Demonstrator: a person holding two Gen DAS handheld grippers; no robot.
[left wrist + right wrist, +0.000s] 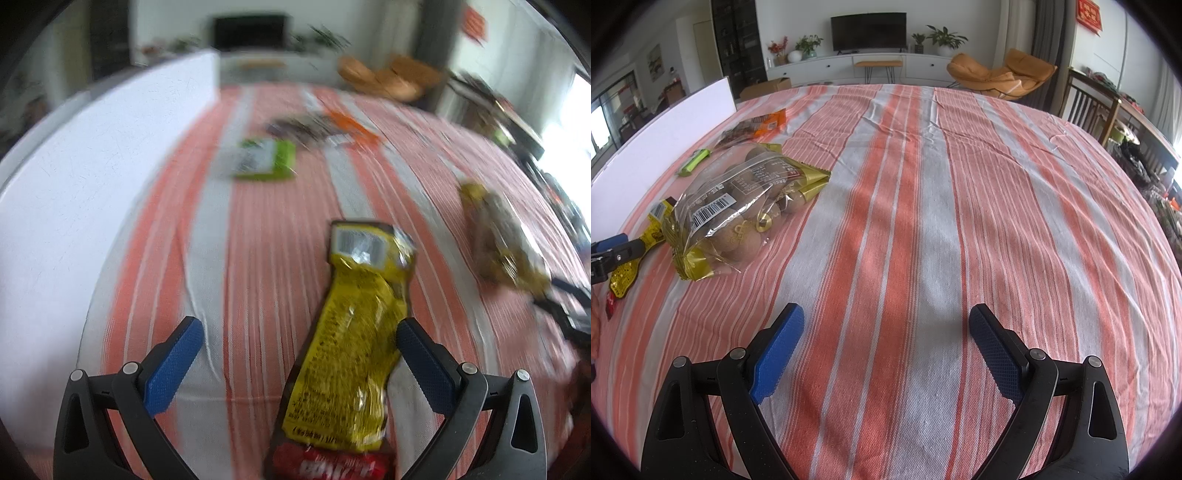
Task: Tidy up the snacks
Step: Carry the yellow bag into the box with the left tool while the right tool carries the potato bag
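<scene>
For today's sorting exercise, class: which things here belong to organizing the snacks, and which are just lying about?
Job:
yellow packet
clear bag of round snacks
green packet
orange packet
left tool

Lying about:
striped cloth
white board
television
orange chair

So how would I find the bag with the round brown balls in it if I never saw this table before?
Look at the striped tablecloth and go to its left side, near the white board. The clear bag lies there between the flat green packet and the yellow packet. It is the only puffy, see-through one, with gold crimped ends and a barcode label.
</scene>
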